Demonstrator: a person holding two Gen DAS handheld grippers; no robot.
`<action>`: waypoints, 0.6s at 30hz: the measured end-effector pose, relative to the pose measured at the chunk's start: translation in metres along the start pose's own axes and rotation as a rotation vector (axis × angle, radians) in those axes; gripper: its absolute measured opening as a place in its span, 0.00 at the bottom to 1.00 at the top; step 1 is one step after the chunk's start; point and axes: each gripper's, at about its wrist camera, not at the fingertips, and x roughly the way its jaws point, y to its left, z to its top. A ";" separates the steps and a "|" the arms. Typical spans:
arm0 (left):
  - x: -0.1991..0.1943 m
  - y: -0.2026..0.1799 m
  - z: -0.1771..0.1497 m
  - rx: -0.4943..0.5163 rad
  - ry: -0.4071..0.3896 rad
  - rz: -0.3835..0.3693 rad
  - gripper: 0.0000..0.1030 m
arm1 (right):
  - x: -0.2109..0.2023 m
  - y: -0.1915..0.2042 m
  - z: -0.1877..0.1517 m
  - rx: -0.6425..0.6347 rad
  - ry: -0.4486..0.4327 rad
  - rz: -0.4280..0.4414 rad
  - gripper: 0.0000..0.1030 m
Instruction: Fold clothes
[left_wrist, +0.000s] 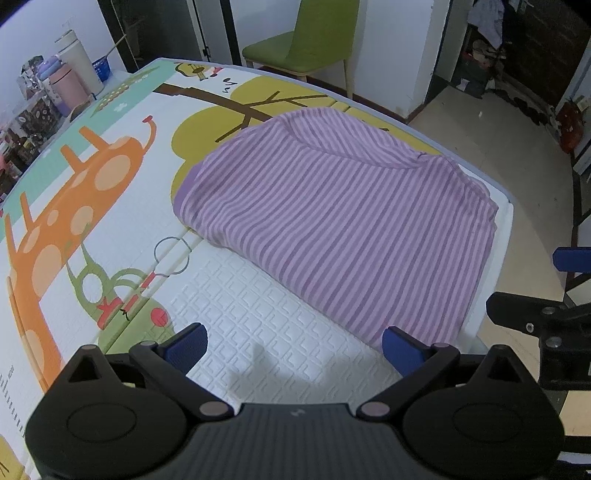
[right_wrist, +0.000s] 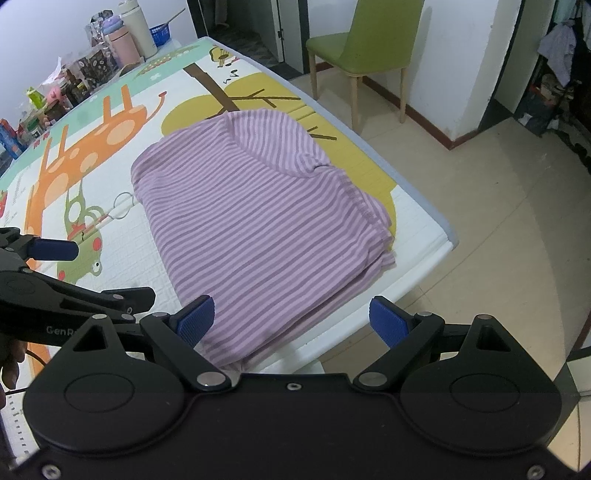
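Observation:
A purple striped garment (left_wrist: 332, 221) lies folded into a rough rectangle on the cartoon play mat (left_wrist: 92, 206) that covers the table, close to the table's right edge. My left gripper (left_wrist: 295, 347) hovers open over bare white mat just short of the garment's near left corner, with nothing between its fingers. My right gripper (right_wrist: 291, 325) is open above the garment (right_wrist: 258, 221) at its near hem, by the table's corner, and its pads (right_wrist: 195, 323) do not press the cloth. The two grippers sit side by side.
A green chair (right_wrist: 365, 48) stands on the tiled floor beyond the table's far corner. Bottles, cups and snack packets (left_wrist: 55, 92) crowd the far left side. The table edge (right_wrist: 424, 221) runs close along the garment's right side.

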 end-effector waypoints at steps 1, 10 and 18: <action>0.000 0.000 0.000 0.004 0.002 0.000 1.00 | 0.000 0.000 0.000 -0.001 0.004 -0.003 0.88; 0.003 0.000 -0.001 0.013 0.031 -0.031 1.00 | 0.007 -0.001 0.001 0.012 0.036 -0.028 0.88; 0.005 -0.008 -0.002 0.067 0.039 -0.024 0.99 | 0.012 0.002 -0.001 -0.008 0.066 -0.033 0.88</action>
